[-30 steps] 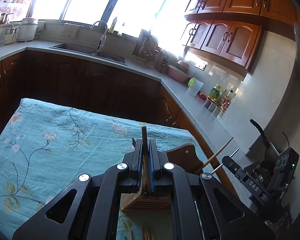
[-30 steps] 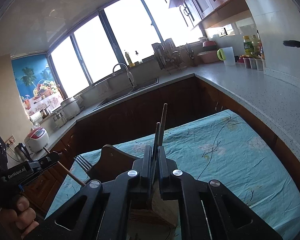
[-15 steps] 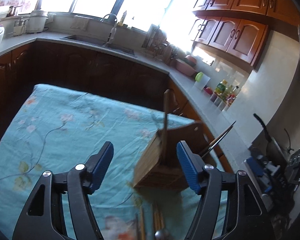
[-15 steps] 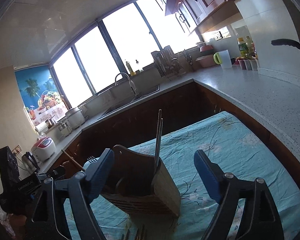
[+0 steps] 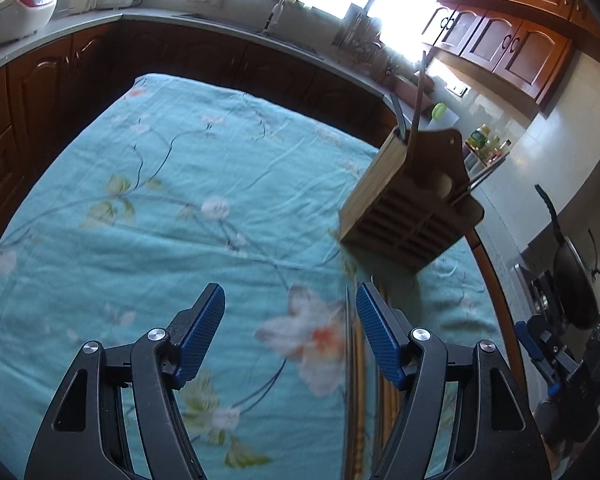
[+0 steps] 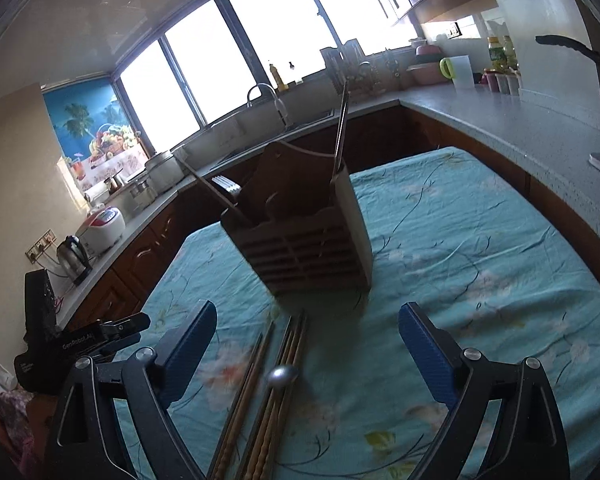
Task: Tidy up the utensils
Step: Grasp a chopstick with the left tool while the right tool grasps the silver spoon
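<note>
left gripper (image 5: 290,330): its jaws stand apart with nothing between them but the cloth. they have just been opening.
right gripper (image 6: 306,350): its jaws stand very wide and hold nothing. they have just been opening too.
wooden utensil holder (image 6: 308,248): it stands on the cloth, past the right gripper's fingertips and about in line with the gap between them. in the left wrist view it is ahead of the right-hand finger and off to that side, not touching it.
sticks in the holder: one long thin one (image 6: 340,128) pokes straight up from the holder, and another (image 6: 208,192) leans out to the side. a fork (image 6: 226,186) shows there too.
chopsticks (image 6: 260,400): they lie flat on the cloth between the right gripper's fingers, nearer the left-hand one, with their tips toward the holder.
round metal thing (image 6: 283,376): it sits on the chopsticks. i cannot tell what it is.
tablecloth (image 5: 172,208): blue-green with flowers, under everything.
</note>
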The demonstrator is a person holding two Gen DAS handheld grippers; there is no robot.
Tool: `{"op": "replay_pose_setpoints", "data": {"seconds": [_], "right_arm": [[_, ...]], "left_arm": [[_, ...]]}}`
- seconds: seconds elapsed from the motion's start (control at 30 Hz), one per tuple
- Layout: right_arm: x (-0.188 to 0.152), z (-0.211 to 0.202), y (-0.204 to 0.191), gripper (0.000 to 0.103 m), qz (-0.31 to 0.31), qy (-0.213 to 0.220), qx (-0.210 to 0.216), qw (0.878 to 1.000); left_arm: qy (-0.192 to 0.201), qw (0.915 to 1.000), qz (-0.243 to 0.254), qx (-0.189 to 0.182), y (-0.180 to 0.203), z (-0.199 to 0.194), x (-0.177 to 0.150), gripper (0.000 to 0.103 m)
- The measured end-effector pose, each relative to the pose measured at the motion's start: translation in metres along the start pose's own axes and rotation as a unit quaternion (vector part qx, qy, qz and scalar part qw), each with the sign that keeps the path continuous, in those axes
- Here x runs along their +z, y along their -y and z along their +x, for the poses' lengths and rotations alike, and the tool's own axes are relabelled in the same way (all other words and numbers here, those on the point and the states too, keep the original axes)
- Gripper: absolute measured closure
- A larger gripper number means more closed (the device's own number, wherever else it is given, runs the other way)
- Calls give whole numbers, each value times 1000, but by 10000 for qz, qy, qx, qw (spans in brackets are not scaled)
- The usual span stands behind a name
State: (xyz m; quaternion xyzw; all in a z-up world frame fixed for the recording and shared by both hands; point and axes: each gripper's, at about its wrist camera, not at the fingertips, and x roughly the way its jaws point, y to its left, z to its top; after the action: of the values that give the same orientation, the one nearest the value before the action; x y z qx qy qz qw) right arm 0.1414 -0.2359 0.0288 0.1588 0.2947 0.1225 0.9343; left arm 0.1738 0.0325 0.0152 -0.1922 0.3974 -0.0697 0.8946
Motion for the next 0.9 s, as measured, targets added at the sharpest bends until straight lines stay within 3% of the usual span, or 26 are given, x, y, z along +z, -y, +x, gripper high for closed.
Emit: {"op": "replay_pose_setpoints", "data": {"seconds": [0.27,0.53,0.7,0.77,0.8,0.9], "right_arm": [[-38,10,-16,13,-164,-456,49,9988],[-64,58,-27,51,-264,-1298,-1,9912],[-75,87,-26,83,-315,-1723,-134,9844],[-75,87,-26,88,-372,-1681,-151,9850],[-74,86,-25,96,-403,-1683,-180,9848],[-72,81,-19,98,-449,-1652,-338,9847]], "left_arm": [[-216,9997,-48,97,-13,-5,-26,34],[-391,9991,30,135,-11,2,-30,34],[-527,9984,166,141,-3,13,-28,34],[-604,9978,243,127,3,20,-27,34],[-654,9973,303,135,7,24,-26,34],[-818,9954,475,122,18,38,-25,34]]}}
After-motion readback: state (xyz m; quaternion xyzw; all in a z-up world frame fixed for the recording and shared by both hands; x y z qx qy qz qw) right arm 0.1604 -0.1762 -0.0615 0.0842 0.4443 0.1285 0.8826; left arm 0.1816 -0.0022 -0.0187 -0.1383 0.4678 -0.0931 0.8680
